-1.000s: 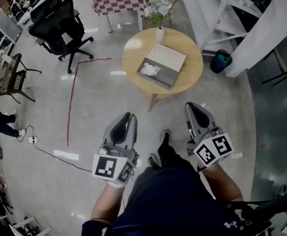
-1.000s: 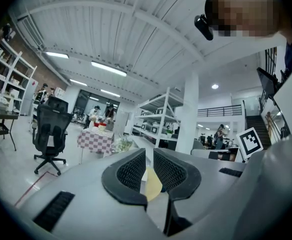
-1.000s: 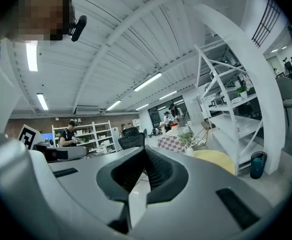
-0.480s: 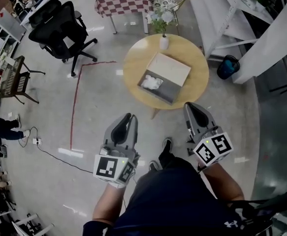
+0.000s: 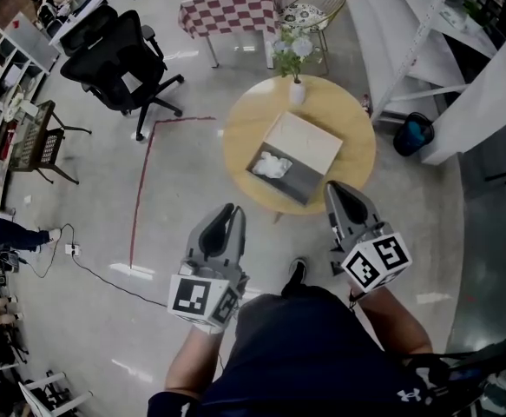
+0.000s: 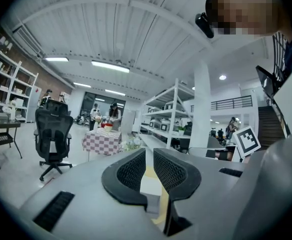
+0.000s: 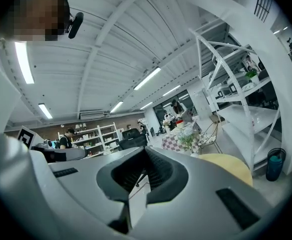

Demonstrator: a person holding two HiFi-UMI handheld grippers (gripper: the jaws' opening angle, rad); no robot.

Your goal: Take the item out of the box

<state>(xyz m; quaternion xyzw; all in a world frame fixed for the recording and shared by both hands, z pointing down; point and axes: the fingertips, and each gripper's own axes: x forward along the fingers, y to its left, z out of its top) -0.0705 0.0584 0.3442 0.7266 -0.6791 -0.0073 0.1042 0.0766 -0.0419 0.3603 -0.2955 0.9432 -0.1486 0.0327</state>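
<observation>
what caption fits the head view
Left gripper and right gripper, both empty, pointed at a round table bearing a box with a white item

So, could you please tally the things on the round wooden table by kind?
Open box: 1
White item in the box: 1
Vase of flowers: 1
Total: 3

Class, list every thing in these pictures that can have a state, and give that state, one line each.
box: open, on the round table.
white item: inside the box.
vase: upright, holding flowers.
left gripper: jaws slightly apart, empty.
right gripper: jaws together, empty.
</observation>
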